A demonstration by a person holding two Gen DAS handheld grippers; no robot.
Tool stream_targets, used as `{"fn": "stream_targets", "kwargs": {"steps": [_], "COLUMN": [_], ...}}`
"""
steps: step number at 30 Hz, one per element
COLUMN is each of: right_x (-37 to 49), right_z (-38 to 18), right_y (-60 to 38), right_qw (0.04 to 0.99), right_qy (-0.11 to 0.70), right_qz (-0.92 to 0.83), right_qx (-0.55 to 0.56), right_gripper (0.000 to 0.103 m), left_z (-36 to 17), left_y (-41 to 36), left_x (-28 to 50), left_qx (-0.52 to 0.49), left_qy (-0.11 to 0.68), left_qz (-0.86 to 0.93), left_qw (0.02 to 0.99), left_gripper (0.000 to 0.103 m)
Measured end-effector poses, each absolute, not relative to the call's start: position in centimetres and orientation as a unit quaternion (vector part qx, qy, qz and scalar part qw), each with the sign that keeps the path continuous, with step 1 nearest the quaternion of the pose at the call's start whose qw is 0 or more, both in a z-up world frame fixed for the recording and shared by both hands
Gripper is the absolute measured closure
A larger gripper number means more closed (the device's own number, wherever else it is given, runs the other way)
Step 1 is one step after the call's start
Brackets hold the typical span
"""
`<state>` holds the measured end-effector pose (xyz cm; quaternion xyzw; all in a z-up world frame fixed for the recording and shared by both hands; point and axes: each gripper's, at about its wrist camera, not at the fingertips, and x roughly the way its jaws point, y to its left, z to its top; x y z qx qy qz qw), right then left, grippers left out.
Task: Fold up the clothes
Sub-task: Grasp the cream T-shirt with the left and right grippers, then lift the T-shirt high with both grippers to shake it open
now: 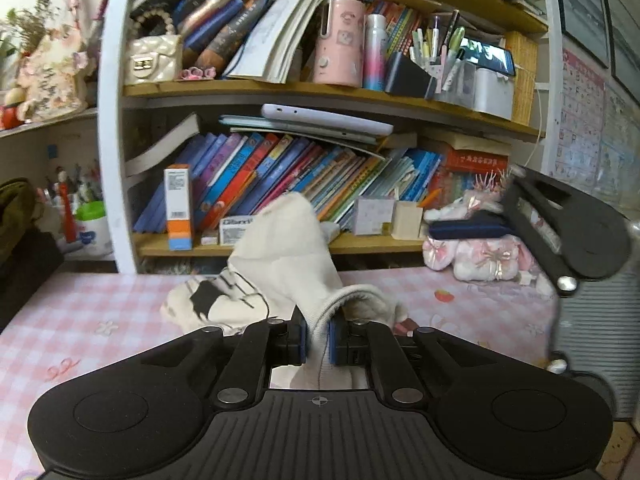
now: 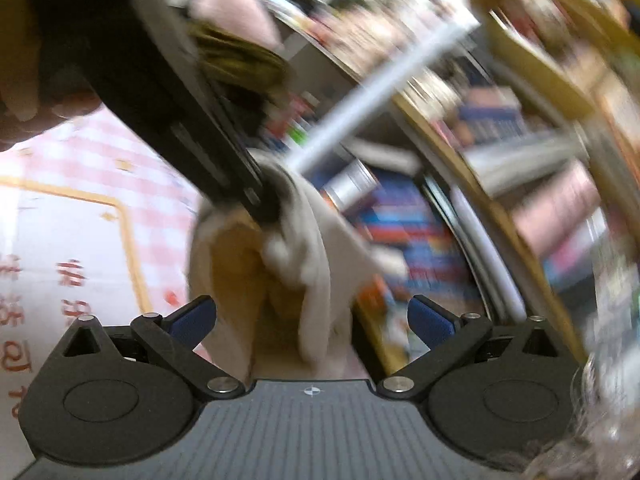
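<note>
A cream-white garment point(image 1: 276, 256) with a black print hangs lifted above the pink checked table point(image 1: 80, 328). My left gripper point(image 1: 317, 344) is shut on its ribbed hem, and the cloth rises in a peak beyond the pads. In the blurred right wrist view the same garment point(image 2: 304, 248) hangs from the left gripper point(image 2: 268, 200), which comes in from the upper left. My right gripper point(image 2: 312, 316) is open, its blue pads on either side of the hanging cloth without touching it. It also shows at the right edge of the left wrist view point(image 1: 568, 228).
A crowded bookshelf point(image 1: 320, 92) with books, a pink tumbler and pen holders stands right behind the table. Pink plush toys point(image 1: 476, 256) lie at the table's back right. A grey ribbed panel point(image 1: 600, 320) stands at the right.
</note>
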<state>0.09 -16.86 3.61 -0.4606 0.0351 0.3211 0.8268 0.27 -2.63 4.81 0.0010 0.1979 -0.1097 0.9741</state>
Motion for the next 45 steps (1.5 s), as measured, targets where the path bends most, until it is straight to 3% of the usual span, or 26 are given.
{"fn": "stream_targets", "kwargs": {"steps": [4, 6, 9, 11, 12, 14, 18, 19, 22, 31, 32, 33, 34, 35, 37, 45], "right_x": [-0.6, -0.7, -0.2, 0.3, 0.5, 1.0, 3.8, 4.2, 5.5, 7.5, 7.6, 7.8, 8.0, 8.2, 8.6, 8.6], "right_z": [3.1, 2.9, 3.4, 3.5, 3.5, 4.5, 9.1, 9.9, 10.8, 10.7, 10.6, 10.5, 10.5, 10.5, 10.4, 11.2], "right_y": [-15.5, -15.3, -14.9, -14.4, -14.2, -14.1, -14.0, -13.9, -13.5, -13.1, -13.1, -13.2, -13.4, -13.6, -14.1, -18.5], "right_qw": [0.77, 0.747, 0.736, 0.729, 0.726, 0.737, 0.778, 0.784, 0.792, 0.811, 0.812, 0.814, 0.818, 0.821, 0.829, 0.894], "right_qy": [-0.037, -0.059, -0.05, -0.036, -0.031, -0.013, 0.046, 0.046, 0.046, 0.074, 0.077, 0.08, 0.083, 0.087, 0.095, 0.137], "right_qz": [0.339, 0.345, 0.359, 0.37, 0.373, 0.382, 0.415, 0.413, 0.402, 0.379, 0.376, 0.372, 0.369, 0.367, 0.361, 0.306], "right_qx": [-0.54, -0.565, -0.572, -0.574, -0.577, -0.558, -0.469, -0.461, -0.458, -0.44, -0.44, -0.438, -0.434, -0.428, -0.416, -0.298], "right_gripper": [0.004, 0.015, 0.042, 0.08, 0.088, 0.099, 0.1, 0.1, 0.1, 0.1, 0.1, 0.1, 0.1, 0.1, 0.1, 0.101], "left_z": [5.0, 4.9, 4.8, 4.3, 3.8, 2.5, 0.0, -0.6, -2.4, -5.8, -6.0, -6.2, -6.2, -6.1, -6.0, 0.7], "left_y": [-2.5, -2.1, -1.4, -0.8, -0.4, -0.9, -1.9, -2.2, -3.0, -4.8, -5.0, -5.0, -4.9, -4.6, -4.2, 1.4], "left_x": [-2.2, -3.0, -3.7, -3.7, -3.6, -3.2, -2.4, -2.2, -1.6, 2.0, 2.2, 2.3, 2.2, 2.0, 1.7, -2.7], "left_qx": [0.0, -0.005, -0.023, -0.033, -0.04, -0.045, -0.053, -0.055, -0.062, -0.083, -0.08, -0.075, -0.071, -0.068, -0.06, -0.018], "left_qy": [0.198, 0.201, 0.199, 0.207, 0.216, 0.237, 0.28, 0.29, 0.321, 0.361, 0.361, 0.361, 0.36, 0.358, 0.354, 0.224], "left_qz": [-0.093, -0.082, -0.07, -0.053, -0.043, -0.044, -0.049, -0.051, -0.054, -0.04, -0.034, -0.029, -0.035, -0.042, -0.057, 0.051], "left_qw": [0.976, 0.976, 0.977, 0.976, 0.975, 0.969, 0.957, 0.954, 0.943, 0.928, 0.929, 0.929, 0.93, 0.93, 0.932, 0.973], "left_gripper": [0.094, 0.094, 0.094, 0.088, 0.088, 0.078, 0.036, 0.033, 0.028, 0.028, 0.029, 0.038, 0.053, 0.086, 0.091, 0.094]}}
